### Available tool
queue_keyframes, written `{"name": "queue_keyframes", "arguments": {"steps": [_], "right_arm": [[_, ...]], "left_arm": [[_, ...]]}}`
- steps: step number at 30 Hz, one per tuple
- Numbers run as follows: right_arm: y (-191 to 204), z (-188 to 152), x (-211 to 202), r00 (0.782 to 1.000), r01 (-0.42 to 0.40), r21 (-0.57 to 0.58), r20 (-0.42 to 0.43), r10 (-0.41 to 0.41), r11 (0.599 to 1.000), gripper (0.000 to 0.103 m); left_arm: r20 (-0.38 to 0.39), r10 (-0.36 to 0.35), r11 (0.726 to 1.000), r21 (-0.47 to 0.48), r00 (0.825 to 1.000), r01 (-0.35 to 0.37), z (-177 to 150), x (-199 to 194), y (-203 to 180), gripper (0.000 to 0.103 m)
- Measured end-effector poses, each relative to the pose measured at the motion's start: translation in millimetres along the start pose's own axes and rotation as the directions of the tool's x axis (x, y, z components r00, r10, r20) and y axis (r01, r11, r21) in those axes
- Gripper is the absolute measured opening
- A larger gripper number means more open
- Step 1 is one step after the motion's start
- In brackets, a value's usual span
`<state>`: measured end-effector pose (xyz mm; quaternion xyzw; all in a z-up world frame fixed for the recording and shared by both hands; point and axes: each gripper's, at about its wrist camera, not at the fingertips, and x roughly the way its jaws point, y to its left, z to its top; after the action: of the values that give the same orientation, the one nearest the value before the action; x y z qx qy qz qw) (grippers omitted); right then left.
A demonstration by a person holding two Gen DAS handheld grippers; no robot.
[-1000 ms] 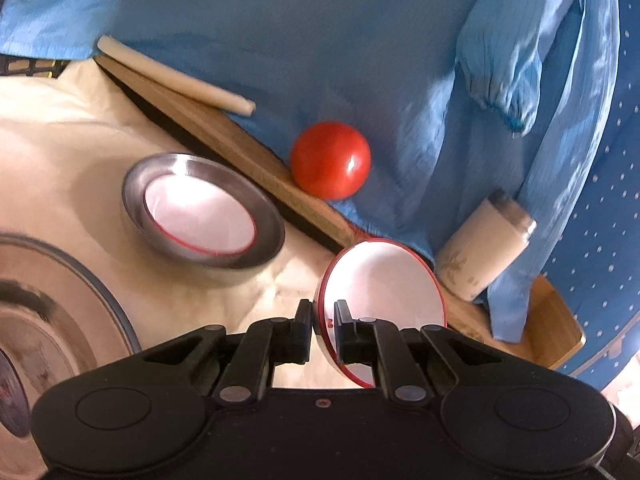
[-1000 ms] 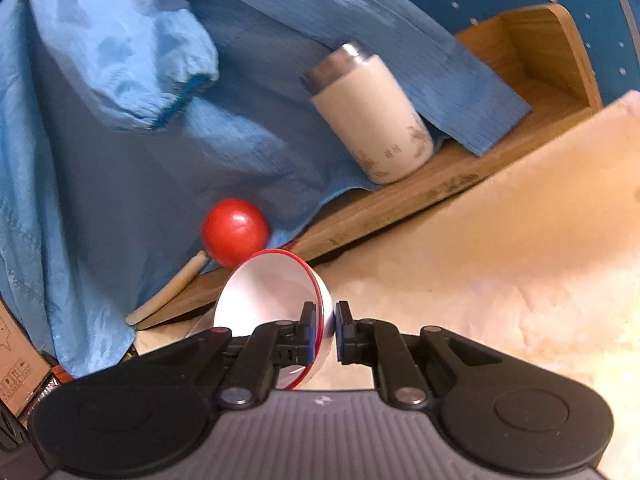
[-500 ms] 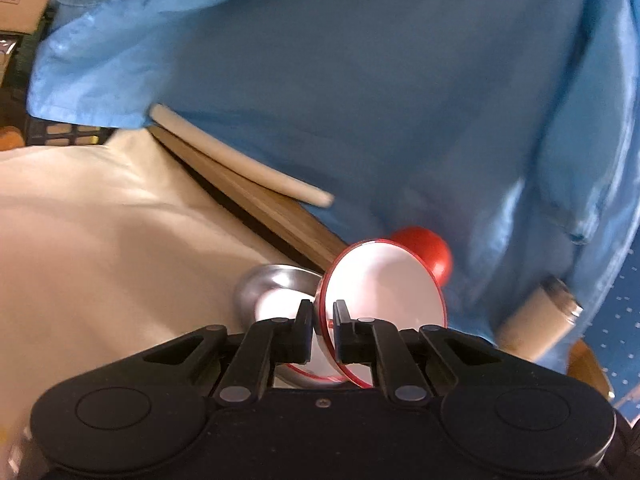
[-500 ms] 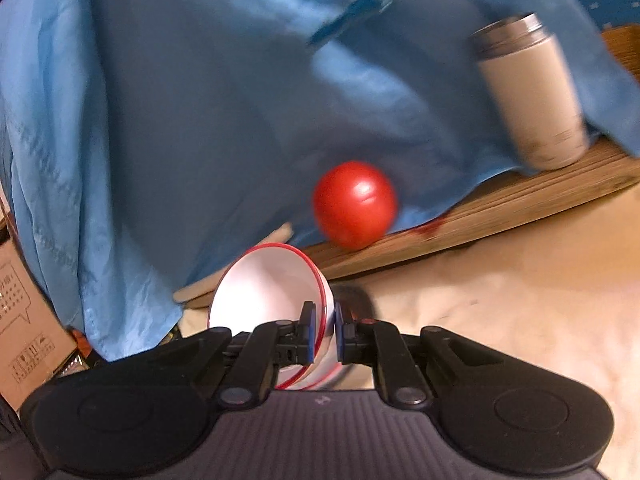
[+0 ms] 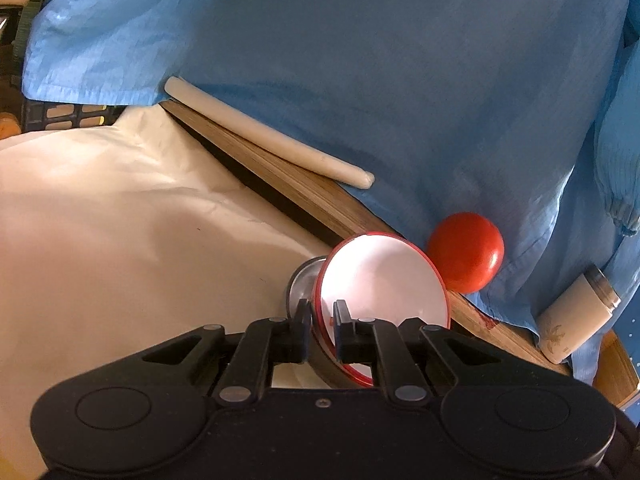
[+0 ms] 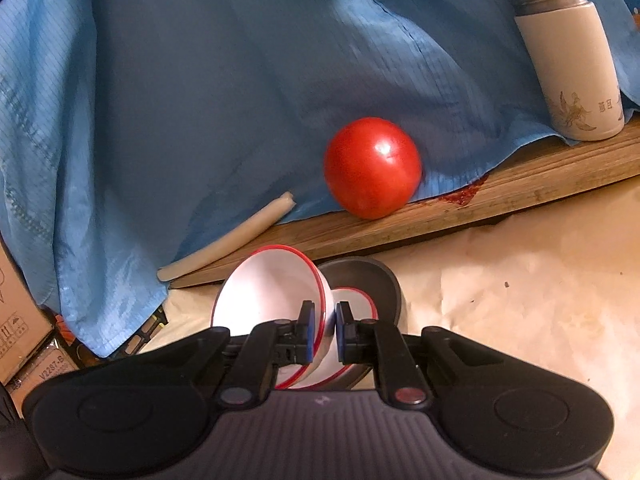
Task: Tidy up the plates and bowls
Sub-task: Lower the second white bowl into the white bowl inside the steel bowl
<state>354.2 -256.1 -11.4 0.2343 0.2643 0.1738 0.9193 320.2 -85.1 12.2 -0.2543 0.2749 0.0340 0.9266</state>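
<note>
Between both claws, one red-rimmed bowl [image 5: 382,280] each, left claw [image 5: 320,330] and right claw [image 6: 323,332] pinched nearly shut on thin rims. Just ahead and below, steel bowl [image 6: 376,276] with another inside. Risk: tilted bowls slipping from such narrow grips, or clipping the steel rim. Right view alone shows that nested bowl; left shows only a sliver.

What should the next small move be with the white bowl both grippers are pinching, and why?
Probably lower the white bowl a little into the steel bowl just behind it, then release. The left gripper and right gripper are each shut on its red rim, it is tilted above the table, and the steel bowl already holds another red-rimmed dish, so nesting looks close.
</note>
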Motion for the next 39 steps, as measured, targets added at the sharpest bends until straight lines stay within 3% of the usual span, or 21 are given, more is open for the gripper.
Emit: {"name": "queue_keyframes", "arguments": {"steps": [26,39], "right_arm": [[-7,1,1,1.0,0.009,0.032,0.004,-0.009,0.999,0.012],[-8,0,0,1.0,0.004,0.037,0.015,-0.004,0.999,0.019]], "left_arm": [[-0.028,0.021,0.994,0.106,0.999,-0.018,1,6,-11,0.012],[-0.04,0.046,0.994,0.1,0.998,-0.042,3,10,-11,0.013]]}}
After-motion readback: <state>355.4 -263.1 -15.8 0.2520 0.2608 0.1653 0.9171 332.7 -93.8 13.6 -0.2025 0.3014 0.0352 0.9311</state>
